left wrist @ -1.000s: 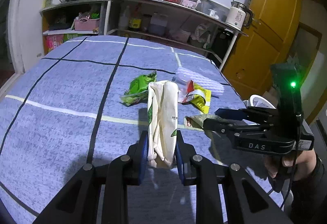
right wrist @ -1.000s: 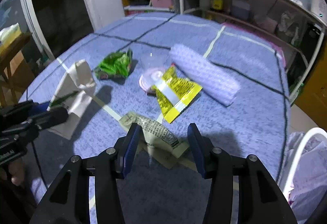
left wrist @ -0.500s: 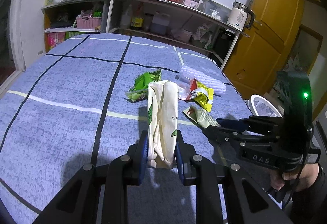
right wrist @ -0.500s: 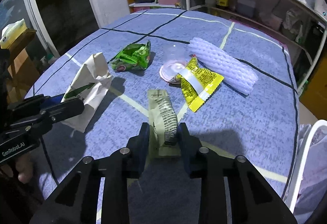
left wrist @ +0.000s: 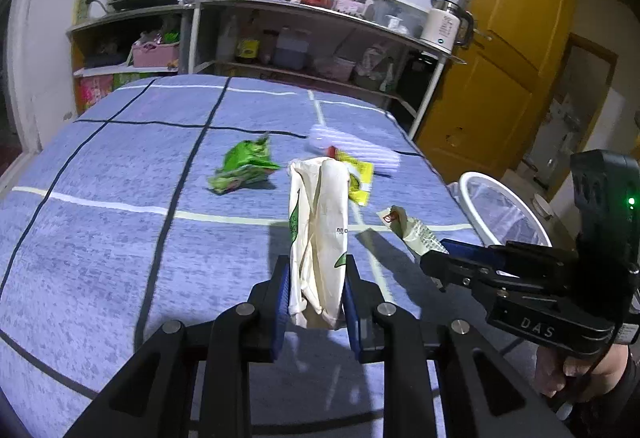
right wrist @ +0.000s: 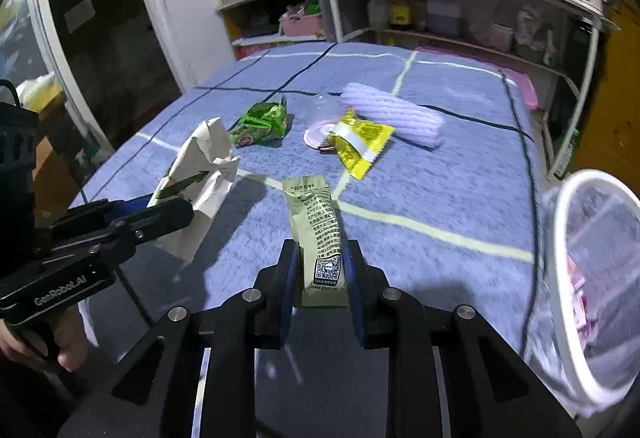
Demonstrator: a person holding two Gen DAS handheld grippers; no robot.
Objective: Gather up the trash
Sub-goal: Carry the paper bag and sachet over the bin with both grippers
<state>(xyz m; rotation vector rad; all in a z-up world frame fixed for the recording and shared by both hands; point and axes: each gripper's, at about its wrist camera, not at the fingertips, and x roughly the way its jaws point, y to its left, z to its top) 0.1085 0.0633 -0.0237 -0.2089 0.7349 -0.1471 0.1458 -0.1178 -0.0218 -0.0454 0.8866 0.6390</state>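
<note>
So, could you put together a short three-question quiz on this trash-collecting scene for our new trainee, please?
1. True or false: the left gripper is shut on the crumpled white paper bag.
2. What does the right gripper have between its pads? A) the green snack wrapper B) the olive packet with the QR code C) the yellow wrapper
3. Fill in: the white-rimmed trash bin stands beside the table's ___ edge in the right wrist view.

Key: 1 true; 2 B, with the jaws closing on it; 3 right.
</note>
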